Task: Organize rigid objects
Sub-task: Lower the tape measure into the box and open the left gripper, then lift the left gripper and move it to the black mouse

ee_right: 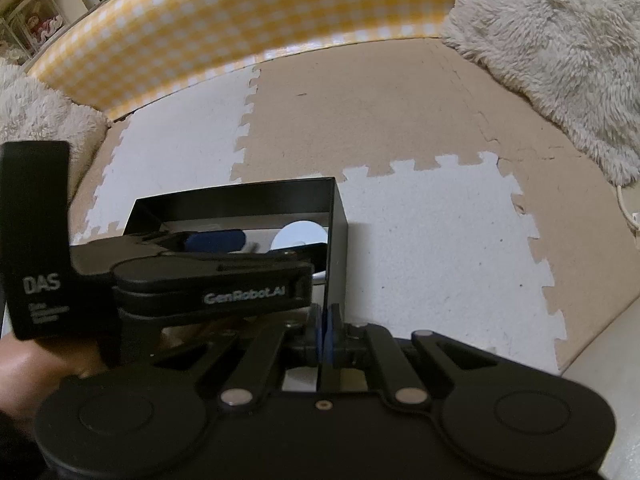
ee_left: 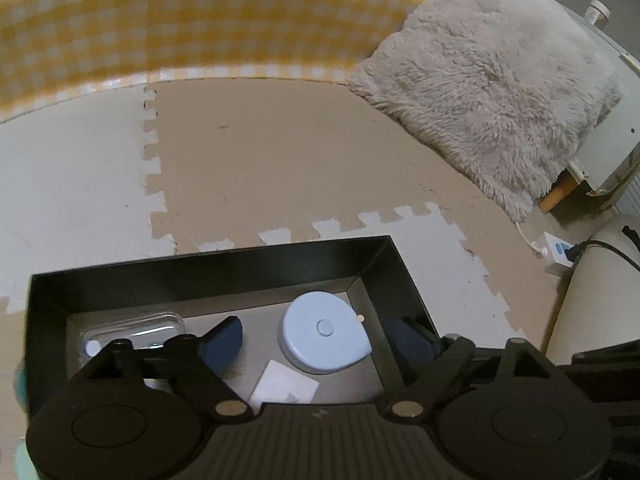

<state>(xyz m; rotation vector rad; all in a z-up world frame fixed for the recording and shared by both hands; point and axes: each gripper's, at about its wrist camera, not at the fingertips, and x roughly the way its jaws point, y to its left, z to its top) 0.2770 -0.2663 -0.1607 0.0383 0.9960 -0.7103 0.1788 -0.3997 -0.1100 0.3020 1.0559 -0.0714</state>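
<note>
On the floor mat (ee_left: 280, 160), a jigsaw of tan and white foam tiles, stands an open black box (ee_left: 208, 268).

From the left wrist view, going left to right inside the box: a clear plastic case (ee_left: 136, 330) lies against the left wall, its lower part hidden behind the gripper's linkage, so its contents are hard to make out. Next comes the left gripper (ee_left: 320, 344), its jaws spread wide inside the box, one blue pad (ee_left: 222, 344) left of centre and the other against the right inner wall, largely lost in shadow. Between them, free of both pads, rests a round pale blue tape measure (ee_left: 324, 334) on the box bottom, towards the far right corner. Just in front of it lies a small white card (ee_left: 285, 385), its near edge cut off by the gripper body.

Beyond the box, a yellow checked cloth (ee_left: 180, 28) runs along the far edge of the mat, and a shaggy grey cushion (ee_left: 492, 92) sits at the right.

In the right wrist view, the right gripper (ee_right: 325, 336) has its jaws pressed together on the right wall of the box, near its front corner. A hand (ee_right: 36, 364) shows blurred at the lower left.
</note>
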